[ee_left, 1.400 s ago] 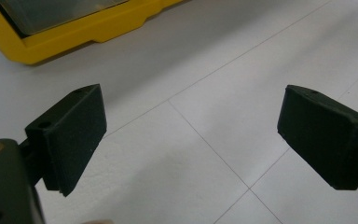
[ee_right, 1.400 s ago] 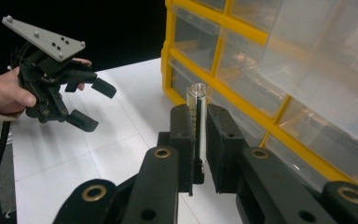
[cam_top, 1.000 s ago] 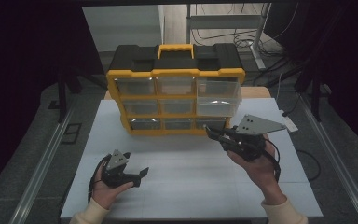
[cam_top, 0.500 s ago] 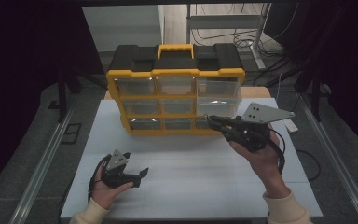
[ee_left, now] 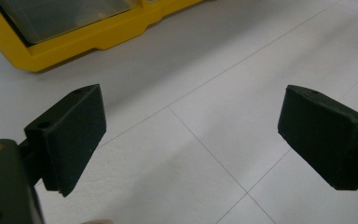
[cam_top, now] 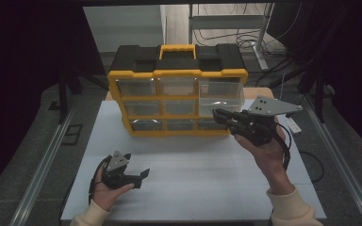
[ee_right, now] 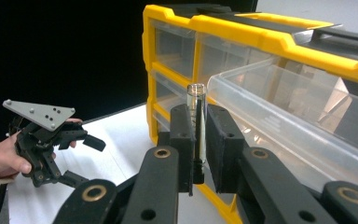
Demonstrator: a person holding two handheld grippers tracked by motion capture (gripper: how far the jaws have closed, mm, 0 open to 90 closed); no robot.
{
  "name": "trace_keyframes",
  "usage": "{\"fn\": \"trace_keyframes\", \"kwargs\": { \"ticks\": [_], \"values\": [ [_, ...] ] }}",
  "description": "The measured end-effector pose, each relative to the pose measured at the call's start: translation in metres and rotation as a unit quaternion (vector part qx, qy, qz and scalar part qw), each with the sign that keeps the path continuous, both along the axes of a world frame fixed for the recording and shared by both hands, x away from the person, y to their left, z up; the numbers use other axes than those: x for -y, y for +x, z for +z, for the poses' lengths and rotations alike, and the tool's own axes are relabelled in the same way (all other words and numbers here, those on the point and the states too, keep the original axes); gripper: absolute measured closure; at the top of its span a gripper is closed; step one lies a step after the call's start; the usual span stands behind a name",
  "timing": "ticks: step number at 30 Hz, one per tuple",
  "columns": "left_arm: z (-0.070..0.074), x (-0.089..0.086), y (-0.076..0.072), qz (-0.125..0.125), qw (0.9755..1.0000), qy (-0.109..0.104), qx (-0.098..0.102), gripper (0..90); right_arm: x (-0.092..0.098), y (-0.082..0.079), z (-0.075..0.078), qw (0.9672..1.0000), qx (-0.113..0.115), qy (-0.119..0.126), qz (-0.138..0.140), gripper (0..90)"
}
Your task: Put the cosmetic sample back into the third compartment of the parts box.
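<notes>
A yellow and black drawer cabinet (cam_top: 176, 75) stands at the back of the white table (cam_top: 198, 174). Its top right clear drawer (cam_top: 221, 96) is pulled out. My right gripper (cam_top: 217, 113) hovers just in front of that drawer. In the right gripper view it (ee_right: 199, 126) is shut on a small clear vial (ee_right: 196, 95), held upright beside the drawer's (ee_right: 279, 107) front corner. My left gripper (cam_top: 136, 167) rests low at the table's near left, jaws wide apart with nothing between them (ee_left: 191, 126). The cabinet's yellow base (ee_left: 74, 42) lies ahead of it.
Metal rails (cam_top: 42, 160) run along both sides of the table. A small white object (cam_top: 293, 125) lies at the table's right edge. Cables (cam_top: 245, 44) and a metal frame stand on the floor behind the cabinet.
My right gripper has risen and moved in toward the cabinet's pulled-out drawer, still shut on the vial. The left gripper has stayed where it was.
</notes>
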State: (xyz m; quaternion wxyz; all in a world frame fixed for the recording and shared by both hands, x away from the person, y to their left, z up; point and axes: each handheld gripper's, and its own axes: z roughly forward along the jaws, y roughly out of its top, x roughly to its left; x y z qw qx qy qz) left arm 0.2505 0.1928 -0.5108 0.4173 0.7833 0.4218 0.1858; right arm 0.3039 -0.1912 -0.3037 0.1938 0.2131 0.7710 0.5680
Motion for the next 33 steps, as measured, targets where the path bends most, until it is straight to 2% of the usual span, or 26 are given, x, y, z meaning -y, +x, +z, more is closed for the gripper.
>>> {"fn": "trace_keyframes", "kwargs": {
  "ticks": [6,9,13,14,21,22,26,28,33],
  "values": [
    [0.000,0.000,0.000,-0.001,1.0000,0.000,0.000,8.4,0.001,0.002,0.009,1.0000,0.003,0.008,0.000,81.4],
    [0.000,0.001,0.000,-0.002,1.0000,0.000,0.000,8.4,0.002,0.006,0.016,0.9999,0.008,0.012,-0.009,81.4],
    [0.000,0.000,0.000,-0.001,1.0000,-0.001,-0.001,8.4,0.002,0.014,0.024,0.9995,0.016,0.011,-0.025,81.4],
    [0.000,0.000,0.000,-0.001,1.0000,0.000,0.000,8.4,0.001,0.017,0.026,0.9992,0.020,0.003,-0.034,81.4],
    [0.000,-0.001,0.000,-0.001,1.0000,0.001,0.001,8.5,0.001,0.033,0.034,0.9986,0.019,0.013,-0.048,81.4],
    [0.000,0.000,0.000,-0.001,1.0000,0.001,0.001,8.5,0.002,0.036,0.035,0.9983,0.017,0.009,-0.055,81.4],
    [0.000,0.000,0.000,-0.001,1.0000,0.002,0.001,8.5,0.003,0.049,0.035,0.9975,0.011,0.010,-0.069,81.3],
    [0.000,0.000,0.000,-0.001,1.0000,0.003,0.001,8.5,0.004,0.051,0.035,0.9976,0.008,0.001,-0.069,81.3],
    [-0.001,-0.001,0.001,-0.001,1.0000,0.002,0.001,8.6,0.001,0.057,0.032,0.9970,0.013,0.004,-0.076,80.8]
  ]
}}
